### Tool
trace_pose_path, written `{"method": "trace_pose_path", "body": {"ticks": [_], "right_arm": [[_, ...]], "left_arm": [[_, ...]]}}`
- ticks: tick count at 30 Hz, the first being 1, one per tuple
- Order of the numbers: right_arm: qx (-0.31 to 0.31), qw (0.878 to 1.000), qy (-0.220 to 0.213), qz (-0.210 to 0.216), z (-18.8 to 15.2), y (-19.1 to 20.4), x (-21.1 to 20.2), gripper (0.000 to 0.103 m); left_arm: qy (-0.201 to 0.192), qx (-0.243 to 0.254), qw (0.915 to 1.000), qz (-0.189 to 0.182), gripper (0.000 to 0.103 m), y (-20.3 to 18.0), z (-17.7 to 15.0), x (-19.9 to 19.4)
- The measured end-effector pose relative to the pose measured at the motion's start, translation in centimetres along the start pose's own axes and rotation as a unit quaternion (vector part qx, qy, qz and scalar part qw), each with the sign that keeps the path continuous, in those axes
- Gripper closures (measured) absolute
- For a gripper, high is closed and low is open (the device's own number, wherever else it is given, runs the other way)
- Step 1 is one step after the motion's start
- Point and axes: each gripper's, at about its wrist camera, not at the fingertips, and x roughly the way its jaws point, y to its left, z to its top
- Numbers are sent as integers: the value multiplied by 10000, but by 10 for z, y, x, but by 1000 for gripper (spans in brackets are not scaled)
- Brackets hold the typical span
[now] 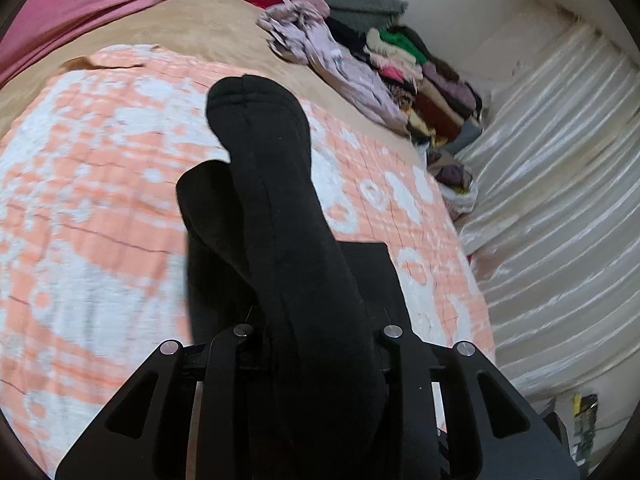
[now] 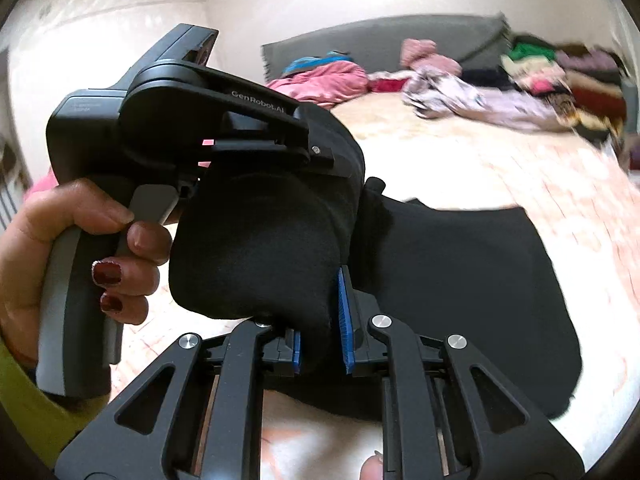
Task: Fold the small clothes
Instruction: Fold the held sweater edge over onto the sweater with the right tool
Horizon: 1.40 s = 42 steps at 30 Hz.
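- One black garment (image 2: pixel 460 280), of soft, thick knit, is lifted over the orange-and-white quilt (image 1: pixel 100 200); it hangs between the two tools and spreads out ahead and to the right of the right gripper (image 2: pixel 320 344).
- Handling, as judged: light, limp, not fragile, not slippery. It will sag wherever unsupported, so holds belong at edges or corners, with both ends kept taut for a clean crease.
- Right gripper: blue pads (image 2: pixel 346 320) pressed on a bunched fold of the black cloth, jaws nearly together.
- Left gripper (image 1: pixel 304 352): jaws drawn in and pinching a rolled length of the same cloth, which runs forward from between its fingers; the pads themselves are hidden by cloth. In the right wrist view a hand (image 2: pixel 60 248) squeezes its trigger.
- Beyond the tools: a heap of pale lilac clothes (image 1: pixel 320 52) and a stack of folded coloured items (image 1: pixel 424 84) lie well ahead on the bed.
- Containers: none seen.
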Motion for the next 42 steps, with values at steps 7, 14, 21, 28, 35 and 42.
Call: {"method": "trace_pose_path", "body": {"ticks": [7, 14, 21, 28, 35, 42], "right_arm": [[685, 9973, 252, -35, -11, -49, -5, 93], [1313, 9884, 710, -272, -17, -86, -11, 76], [1924, 9803, 377, -247, -17, -124, -50, 58], [1866, 9819, 317, -94, 11, -151, -44, 50], [1667, 9824, 843, 69, 41, -151, 18, 39], [1666, 9783, 1218, 175, 35, -158, 67, 47]], "left_arm": [[397, 578, 9951, 693, 59, -55, -6, 58], [509, 788, 9955, 136, 17, -85, -7, 59], [-318, 554, 9978, 178, 17, -48, -17, -1], [-334, 551, 9932, 971, 17, 6, -43, -7], [-36, 1368, 9836, 1176, 18, -17, -67, 31], [-72, 1451, 9823, 1186, 20, -16, -71, 32]]}}
